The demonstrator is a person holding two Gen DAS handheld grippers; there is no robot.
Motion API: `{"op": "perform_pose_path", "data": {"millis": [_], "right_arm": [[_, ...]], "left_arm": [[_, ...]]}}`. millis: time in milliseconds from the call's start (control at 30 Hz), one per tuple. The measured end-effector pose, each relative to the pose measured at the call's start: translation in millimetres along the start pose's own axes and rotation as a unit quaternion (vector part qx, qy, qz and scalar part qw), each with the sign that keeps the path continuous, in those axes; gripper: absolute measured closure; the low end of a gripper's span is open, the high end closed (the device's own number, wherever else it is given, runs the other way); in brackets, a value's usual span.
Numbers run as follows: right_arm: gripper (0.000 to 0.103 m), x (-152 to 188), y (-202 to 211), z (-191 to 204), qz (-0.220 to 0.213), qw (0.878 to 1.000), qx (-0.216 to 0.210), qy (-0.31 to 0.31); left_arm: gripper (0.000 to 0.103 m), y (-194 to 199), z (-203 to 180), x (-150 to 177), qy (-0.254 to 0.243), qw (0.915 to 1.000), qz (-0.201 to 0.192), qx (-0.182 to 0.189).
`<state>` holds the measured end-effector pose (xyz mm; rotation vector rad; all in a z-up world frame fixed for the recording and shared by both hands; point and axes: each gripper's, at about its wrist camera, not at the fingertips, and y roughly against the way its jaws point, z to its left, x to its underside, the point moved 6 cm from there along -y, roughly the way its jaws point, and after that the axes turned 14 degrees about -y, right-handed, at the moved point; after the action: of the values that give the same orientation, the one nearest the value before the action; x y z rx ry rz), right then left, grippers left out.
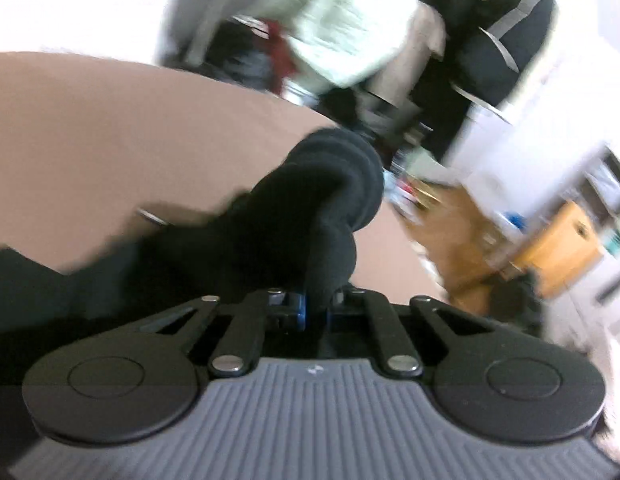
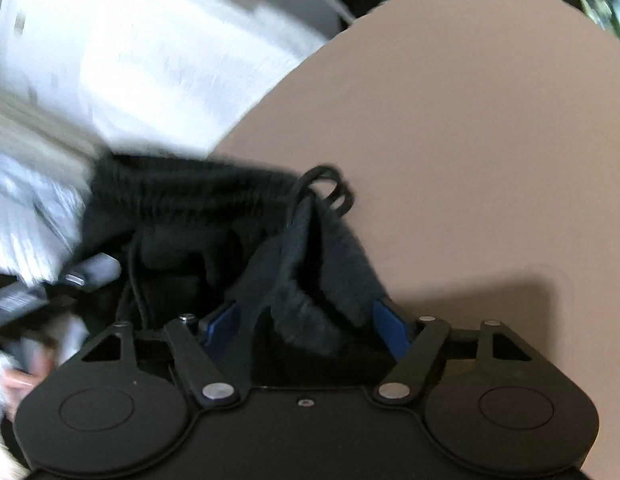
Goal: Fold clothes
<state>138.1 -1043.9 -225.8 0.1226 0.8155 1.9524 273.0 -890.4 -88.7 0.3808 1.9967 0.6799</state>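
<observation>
Pinching a bunched fold of the black garment [image 1: 310, 216], the left gripper [image 1: 315, 312] has its blue pads drawn nearly together on the cloth, which rises in a thick roll above the tan worktop [image 1: 110, 128]. From the right wrist view, the right gripper [image 2: 306, 320] stands wide, its blue pads [image 2: 389, 324] well apart, with fuzzy dark fabric of the same garment [image 2: 198, 208] lying loosely between them; whether either pad presses it cannot be told. A drawstring loop [image 2: 329, 188] lies on the worktop [image 2: 489, 140]. The surroundings are blurred.
</observation>
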Motion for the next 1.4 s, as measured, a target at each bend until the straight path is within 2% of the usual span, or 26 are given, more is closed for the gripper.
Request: {"op": "perform_pose_path", "data": {"millis": [67, 133, 167, 233, 333, 367, 400, 467, 533, 567, 600, 700, 800, 933, 967, 1000, 1033, 1067, 1100, 1133, 1167, 1200, 1267, 1300, 1333, 1400], "right_arm": [[0.032, 2, -5, 5, 0.003, 0.999, 0.023, 0.022], [0.033, 2, -6, 5, 0.004, 0.999, 0.033, 0.021], [0.034, 1, -6, 5, 0.005, 0.999, 0.038, 0.021], [0.034, -5, -1, -5, 0.002, 0.999, 0.025, -0.02], [0.033, -14, 13, -22, -0.019, 0.996, 0.005, -0.086], [0.032, -16, 21, -26, -0.031, 0.994, -0.007, -0.103], [0.032, -17, 29, -26, -0.043, 0.992, -0.023, -0.113], [0.031, -14, 46, -16, -0.047, 0.988, -0.083, -0.121], [0.022, -8, 60, 1, -0.037, 0.982, -0.142, -0.122], [0.012, -2, 63, 11, -0.025, 0.98, -0.163, -0.115], [0.009, 5, 62, 18, -0.019, 0.982, -0.155, -0.105], [0.009, 26, 56, 40, -0.003, 0.989, -0.131, -0.068], [0.009, 36, 20, 45, 0.033, 0.991, -0.11, -0.071], [0.009, 39, -33, 31, -0.007, 0.991, -0.049, -0.126], [0.022, 38, -27, 44, -0.039, 0.996, -0.029, -0.077], [0.073, 37, -22, 57, -0.072, 0.997, -0.008, -0.027], [0.077, 36, -16, 70, -0.104, 0.994, 0.012, 0.024], [0.08, 35, 2, 92, -0.16, 0.982, 0.03, 0.098], [0.081, 35, 18, 103, -0.186, 0.975, 0.021, 0.123], [0.082, 35, 33, 110, -0.199, 0.972, 0.01, 0.126], [0.083, 32, 37, 105, -0.199, 0.972, 0.02, 0.122], [0.083, 30, 40, 99, -0.199, 0.972, 0.03, 0.118], [0.083, 18, 15, 64, -0.153, 0.981, 0.086, 0.079], [0.082, 12, 3, 44, -0.128, 0.988, 0.079, 0.019], [0.082, 7, -2, 28, -0.119, 0.99, 0.056, -0.046], [0.082, -3, -3, 21, -0.103, 0.989, 0.008, -0.105]], "left_arm": [[0.095, -17, -27, 27, -0.026, 0.9971, 0.06, 0.038], [0.093, -42, -36, 65, -0.015, 0.9899, 0.136, 0.036], [0.093, -47, -38, 76, -0.011, 0.9881, 0.149, 0.035], [0.09, -45, -38, 83, -0.011, 0.99, 0.135, 0.038], [0.072, -29, -38, 71, -0.013, 0.9931, 0.101, 0.058], [0.061, -23, -39, 66, -0.016, 0.994, 0.088, 0.063], [0.052, -17, -40, 61, -0.022, 0.9948, 0.075, 0.066], [0.046, -7, -41, 53, -0.028, 0.9961, 0.049, 0.068], [0.043, -4, -34, 50, -0.011, 0.9978, 0.033, 0.056], [0.038, -6, -27, 50, 0.004, 0.9983, 0.033, 0.048], [0.037, -11, -20, 53, 0.016, 0.9982, 0.043, 0.038], [0.037, -29, -8, 73, 0.036, 0.996, 0.078, 0.022], [0.036, -39, -9, 91, 0.047, 0.9948, 0.088, 0.019], [0.035, -34, -7, 83, 0.056, 0.9954, 0.075, 0.02], [0.036, -31, -5, 80, 0.058, 0.9955, 0.072, 0.02], [0.036, -26, -4, 75, 0.058, 0.9963, 0.062, 0.017], [0.036, -17, -4, 69, 0.055, 0.9974, 0.046, 0.01], [0.036, -5, -2, 63, 0.051, 0.9984, 0.024, -0.006], [0.035, 11, 1, 58, 0.044, 0.9985, -0.004, -0.032], [0.035, 27, 3, 55, 0.037, 0.9973, -0.031, -0.054], [0.035, 38, 6, 54, 0.033, 0.9962, -0.043, -0.068], [0.035, 42, 9, 58, 0.026, 0.9961, -0.032, -0.078], [0.035, 44, 15, 76, 0.004, 0.995, 0.014, -0.099], [0.035, 40, 15, 89, -0.012, 0.9932, 0.041, -0.109], [0.035, 37, 17, 104, -0.022, 0.9909, 0.07, -0.113], [0.035, 27, 23, 137, -0.008, 0.9868, 0.118, -0.111]]}}
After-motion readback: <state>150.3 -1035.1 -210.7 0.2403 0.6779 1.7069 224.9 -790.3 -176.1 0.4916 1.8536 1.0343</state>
